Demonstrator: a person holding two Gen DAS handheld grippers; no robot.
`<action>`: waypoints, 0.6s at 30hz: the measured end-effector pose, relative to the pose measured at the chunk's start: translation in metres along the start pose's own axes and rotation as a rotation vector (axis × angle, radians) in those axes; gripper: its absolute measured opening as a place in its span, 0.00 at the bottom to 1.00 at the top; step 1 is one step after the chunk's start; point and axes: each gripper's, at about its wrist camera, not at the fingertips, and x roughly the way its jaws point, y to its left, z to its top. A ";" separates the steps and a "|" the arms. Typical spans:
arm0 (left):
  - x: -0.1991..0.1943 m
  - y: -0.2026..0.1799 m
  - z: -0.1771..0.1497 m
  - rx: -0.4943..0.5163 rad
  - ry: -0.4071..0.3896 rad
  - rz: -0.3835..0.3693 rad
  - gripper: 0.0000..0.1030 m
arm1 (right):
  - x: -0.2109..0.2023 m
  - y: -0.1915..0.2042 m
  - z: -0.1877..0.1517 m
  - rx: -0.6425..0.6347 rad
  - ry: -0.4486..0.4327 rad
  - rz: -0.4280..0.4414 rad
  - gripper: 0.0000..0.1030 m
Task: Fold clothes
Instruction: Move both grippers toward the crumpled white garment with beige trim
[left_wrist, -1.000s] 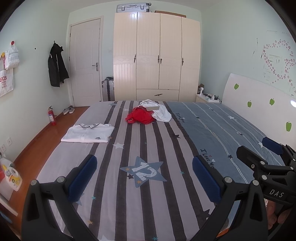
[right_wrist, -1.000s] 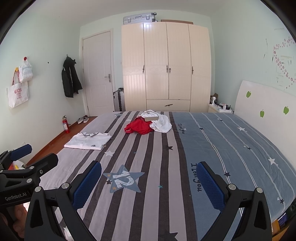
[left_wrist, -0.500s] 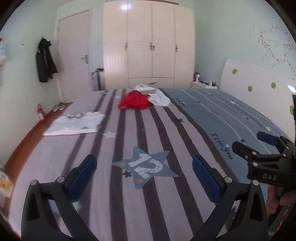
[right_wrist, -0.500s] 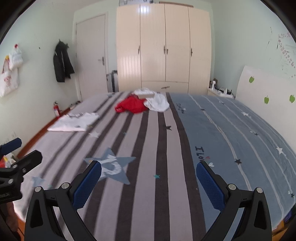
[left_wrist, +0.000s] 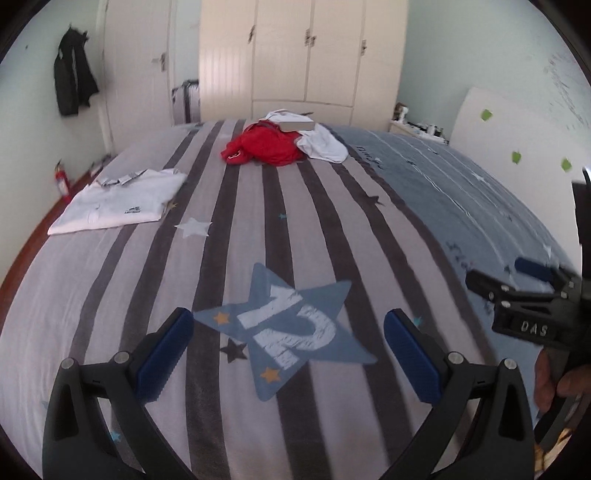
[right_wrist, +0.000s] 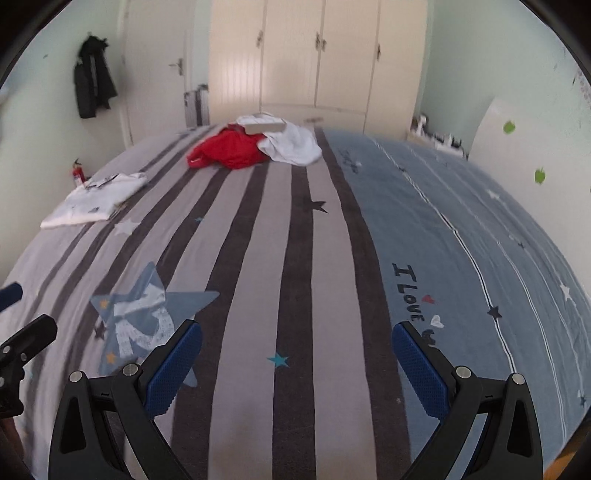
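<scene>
A crumpled red garment (left_wrist: 264, 147) (right_wrist: 226, 149) lies at the far end of the striped bed, with a crumpled white garment (left_wrist: 322, 144) (right_wrist: 291, 143) against its right side and a flat pale box (left_wrist: 295, 123) on the pile. A folded white shirt (left_wrist: 116, 203) (right_wrist: 94, 201) lies flat at the far left. My left gripper (left_wrist: 288, 350) is open and empty above the blue star print. My right gripper (right_wrist: 297, 363) is open and empty above the stripes, and shows at the right of the left wrist view (left_wrist: 517, 280).
The bed (left_wrist: 424, 206) fills both views, its left edge dropping to a wooden floor with a red fire extinguisher (left_wrist: 62, 181). A cream wardrobe (left_wrist: 299, 55) and a white door (left_wrist: 136, 66) stand beyond the bed. A white headboard (left_wrist: 517, 147) runs along the right.
Both grippers have moved forward and lower over the bed, so the clothes pile and the folded shirt look nearer. Both stay open and empty.
</scene>
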 end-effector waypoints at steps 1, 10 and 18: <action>-0.003 -0.001 0.010 -0.012 0.010 0.001 0.99 | -0.002 -0.002 0.009 0.014 0.023 0.004 0.98; -0.002 -0.004 0.099 -0.053 0.040 0.045 0.99 | -0.008 -0.021 0.103 0.071 0.106 0.057 0.98; 0.059 0.017 0.149 -0.033 0.004 0.025 0.99 | 0.040 -0.016 0.173 0.080 0.087 0.028 0.98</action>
